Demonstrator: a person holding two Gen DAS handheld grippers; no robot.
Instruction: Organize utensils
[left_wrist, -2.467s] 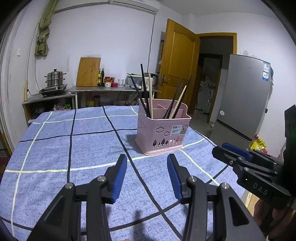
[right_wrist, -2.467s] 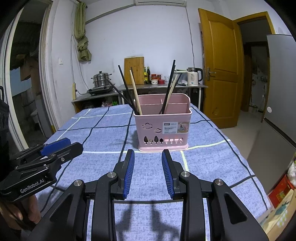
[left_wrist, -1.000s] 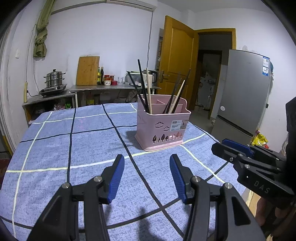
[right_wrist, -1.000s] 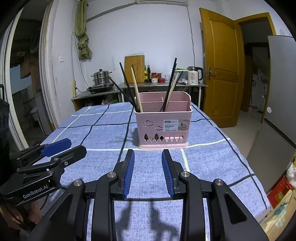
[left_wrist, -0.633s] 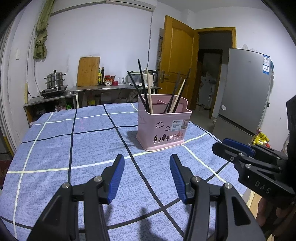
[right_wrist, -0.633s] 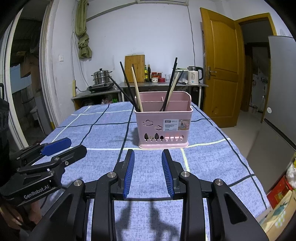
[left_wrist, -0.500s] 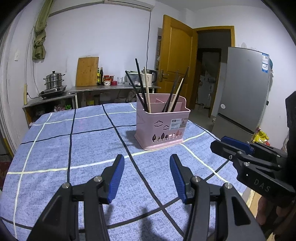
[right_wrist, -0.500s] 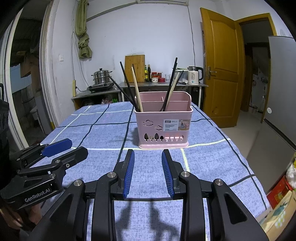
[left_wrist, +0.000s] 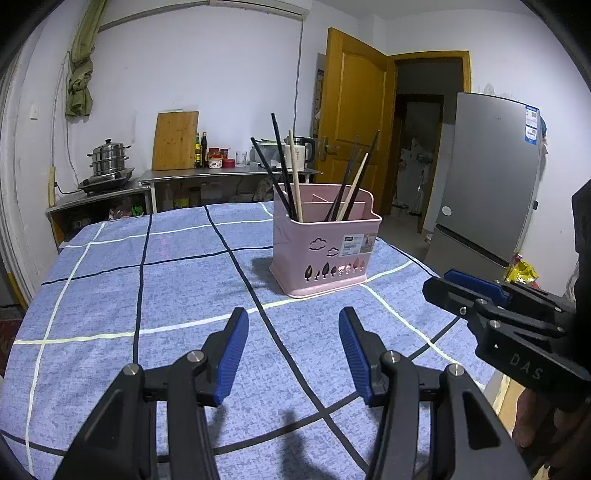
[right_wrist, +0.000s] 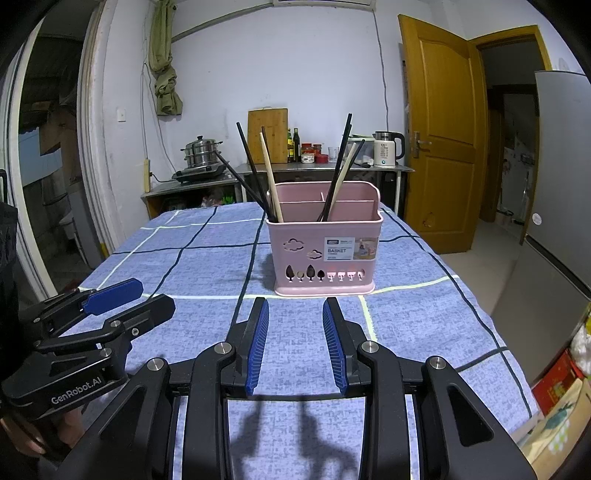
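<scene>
A pink utensil basket (left_wrist: 325, 251) (right_wrist: 324, 251) stands upright on the blue checked tablecloth (left_wrist: 147, 295) (right_wrist: 207, 273). Black and wooden chopsticks (left_wrist: 284, 173) (right_wrist: 266, 173) lean in its left and right compartments. My left gripper (left_wrist: 293, 321) hovers open over the cloth, well short of the basket, nothing between its blue pads. It also shows in the right wrist view as the left gripper (right_wrist: 129, 295), held by a hand. My right gripper (right_wrist: 295, 306) is open and empty just in front of the basket; the left wrist view shows this right gripper (left_wrist: 458, 284) from the side.
The table's right edge (right_wrist: 491, 332) drops to the floor, with boxes (right_wrist: 557, 398) below. A grey fridge (left_wrist: 491, 177) and a wooden door (right_wrist: 439, 129) stand to the right. A counter (right_wrist: 321, 166) with a kettle, bottles and steamer pot lies behind the table.
None in the last second. Compared with the oldest frames, the left gripper's jaws stand a little wider and both views have shifted slightly.
</scene>
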